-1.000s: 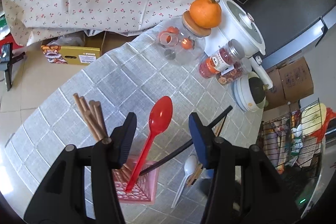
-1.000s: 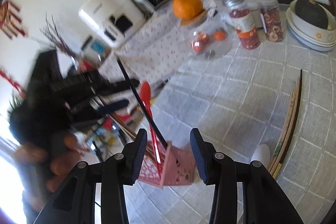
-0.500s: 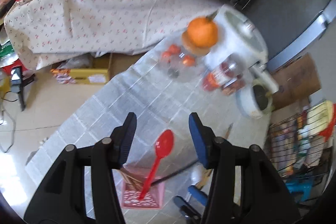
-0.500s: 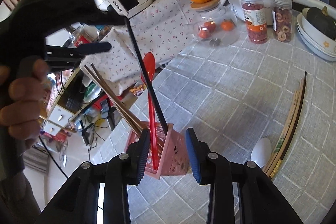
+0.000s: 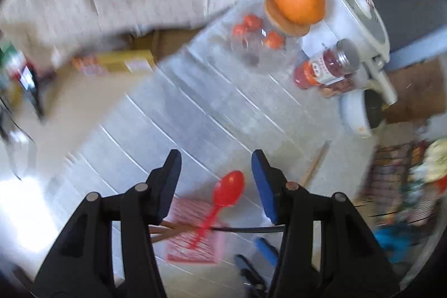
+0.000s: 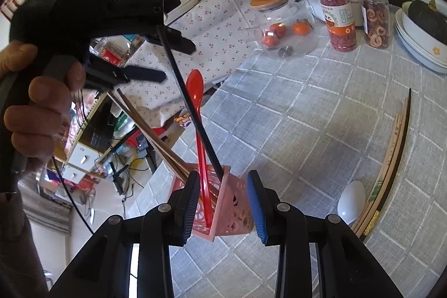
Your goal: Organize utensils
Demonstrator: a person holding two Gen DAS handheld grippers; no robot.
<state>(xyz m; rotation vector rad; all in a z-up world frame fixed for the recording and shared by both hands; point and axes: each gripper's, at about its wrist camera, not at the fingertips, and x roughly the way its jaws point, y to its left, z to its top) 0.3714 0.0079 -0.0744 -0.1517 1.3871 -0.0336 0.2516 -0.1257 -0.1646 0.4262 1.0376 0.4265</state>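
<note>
On the grey checked tablecloth (image 6: pixel 321 130), the right gripper (image 6: pixel 223 203) clamps the pink basket (image 6: pixel 234 211); the left gripper (image 5: pixel 216 183) hangs open above, beside a floral-draped counter (image 6: pixel 212 16).

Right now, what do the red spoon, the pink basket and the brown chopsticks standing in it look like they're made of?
Red spoon: probably plastic; glossy, and its handle looks slightly translucent.
Pink basket: likely molded plastic, matte, with perforated lattice walls.
Brown chopsticks: seemingly wood or bamboo, with a dull brown surface; lacquer cannot be ruled out.
</note>
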